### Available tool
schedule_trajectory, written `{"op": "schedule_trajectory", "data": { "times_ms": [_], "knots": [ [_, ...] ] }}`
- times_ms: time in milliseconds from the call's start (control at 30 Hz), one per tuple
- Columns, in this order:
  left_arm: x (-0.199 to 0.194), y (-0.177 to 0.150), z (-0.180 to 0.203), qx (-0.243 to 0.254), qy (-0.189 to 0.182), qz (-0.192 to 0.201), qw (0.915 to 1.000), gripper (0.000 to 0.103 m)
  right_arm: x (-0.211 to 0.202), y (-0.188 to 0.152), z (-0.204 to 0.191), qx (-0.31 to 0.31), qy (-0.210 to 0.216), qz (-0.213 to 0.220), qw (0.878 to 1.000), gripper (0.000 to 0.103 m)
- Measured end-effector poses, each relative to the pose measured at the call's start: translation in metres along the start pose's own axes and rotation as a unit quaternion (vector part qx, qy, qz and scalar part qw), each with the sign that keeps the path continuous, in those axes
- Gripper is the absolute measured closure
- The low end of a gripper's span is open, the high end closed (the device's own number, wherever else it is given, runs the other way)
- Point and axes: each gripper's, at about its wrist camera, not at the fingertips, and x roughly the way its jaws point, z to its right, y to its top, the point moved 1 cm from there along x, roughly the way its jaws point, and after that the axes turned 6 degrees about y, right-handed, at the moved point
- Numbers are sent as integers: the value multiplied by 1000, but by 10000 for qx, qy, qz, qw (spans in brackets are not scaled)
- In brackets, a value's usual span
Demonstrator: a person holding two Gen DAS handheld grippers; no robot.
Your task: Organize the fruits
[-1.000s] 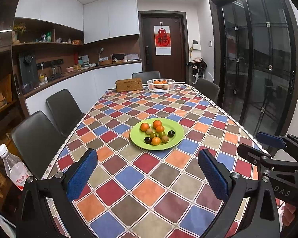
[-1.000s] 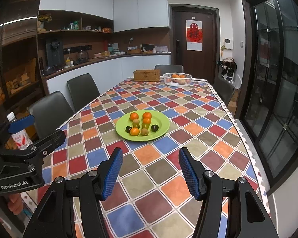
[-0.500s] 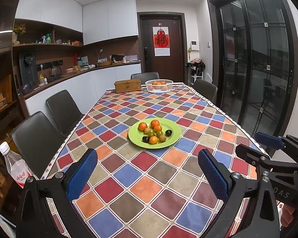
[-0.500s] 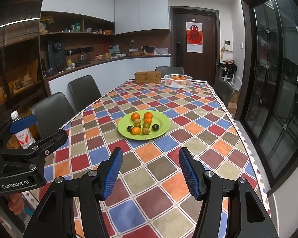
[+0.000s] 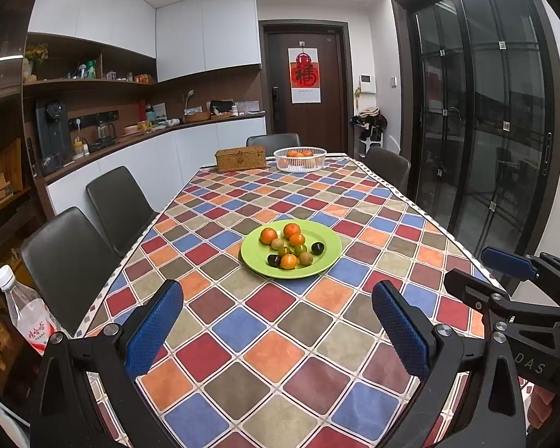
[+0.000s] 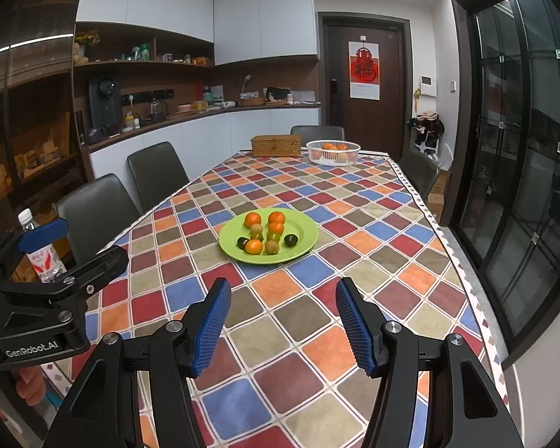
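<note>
A green plate (image 5: 326, 259) (image 6: 302, 239) sits mid-table on a checkered cloth and holds several small fruits: oranges (image 5: 292, 230) (image 6: 276, 218), greenish-brown ones (image 5: 306, 258) (image 6: 272, 247) and dark ones (image 5: 317, 248) (image 6: 290, 240). A white basket (image 5: 299, 159) (image 6: 333, 152) with oranges stands at the far end. My left gripper (image 5: 278, 330) is open and empty, well short of the plate. My right gripper (image 6: 283, 324) is open and empty, also short of the plate. Each gripper shows at the edge of the other's view.
A woven box (image 5: 240, 159) (image 6: 276, 145) sits beside the basket. Dark chairs (image 5: 67, 257) (image 6: 93, 209) line the table's left side, more at the far end. A water bottle (image 5: 26, 317) (image 6: 41, 257) stands at the left. Glass doors (image 5: 504, 112) are on the right.
Both grippers have drawn back and risen slightly, so the plate sits a little farther up the views. Both stay open and empty.
</note>
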Motion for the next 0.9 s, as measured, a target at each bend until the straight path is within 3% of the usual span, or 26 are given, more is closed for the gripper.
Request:
{"op": "schedule_trajectory", "data": {
  "times_ms": [900],
  "knots": [
    [11,9,-4,-23,62,-15,10000,0,7,4,1,-14,19,-45,10000,44]
  ]
}}
